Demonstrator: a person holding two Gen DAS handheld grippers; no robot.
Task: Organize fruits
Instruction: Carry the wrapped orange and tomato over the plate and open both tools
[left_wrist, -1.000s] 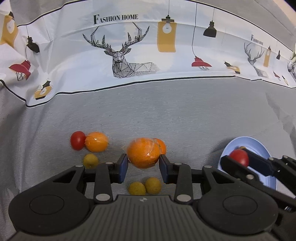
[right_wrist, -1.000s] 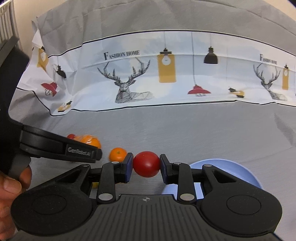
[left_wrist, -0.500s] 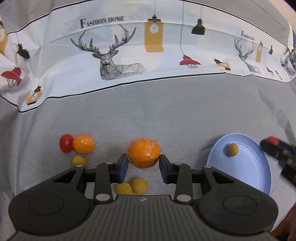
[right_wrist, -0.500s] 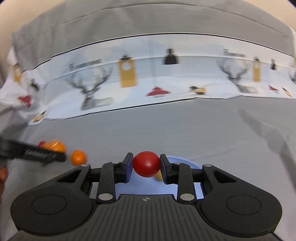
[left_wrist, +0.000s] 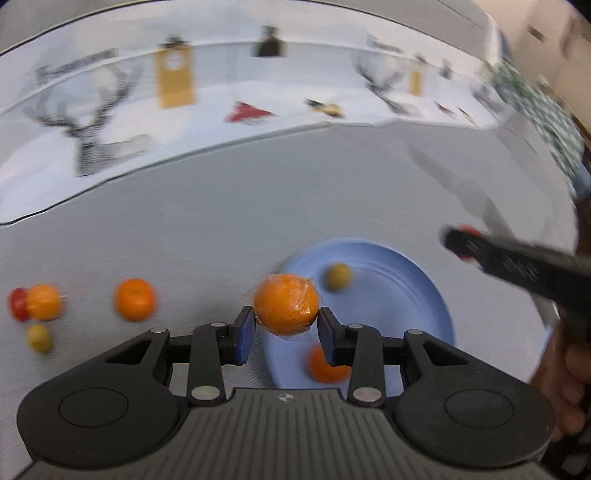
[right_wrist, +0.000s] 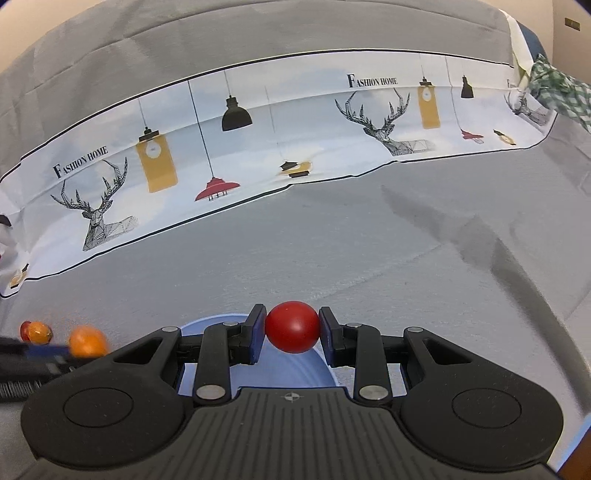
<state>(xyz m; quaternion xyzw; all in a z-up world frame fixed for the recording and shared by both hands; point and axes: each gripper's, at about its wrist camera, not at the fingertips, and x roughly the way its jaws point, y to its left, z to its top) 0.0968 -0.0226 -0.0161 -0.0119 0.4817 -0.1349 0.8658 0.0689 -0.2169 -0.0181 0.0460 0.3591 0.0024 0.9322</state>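
My left gripper (left_wrist: 286, 332) is shut on a plastic-wrapped orange (left_wrist: 286, 308) and holds it over the left rim of the blue plate (left_wrist: 402, 295). On the plate lie a small yellow-green fruit (left_wrist: 338, 277) and an orange fruit (left_wrist: 325, 363). My right gripper (right_wrist: 291, 336) is shut on a red tomato (right_wrist: 292, 326) above the plate's far right edge (right_wrist: 295, 373). The right gripper also shows in the left wrist view (left_wrist: 461, 243), right of the plate.
On the grey cloth left of the plate lie an orange (left_wrist: 135, 300), a wrapped orange (left_wrist: 43, 307), a red tomato (left_wrist: 16, 303) and a small yellow fruit (left_wrist: 40, 338). A printed deer cloth (right_wrist: 258, 147) runs along the back. A green checked cloth (right_wrist: 557, 90) lies far right.
Both grippers have swung right with their fruit. The left one now holds the wrapped orange over the plate's edge; the right one has moved to the plate's far right side.
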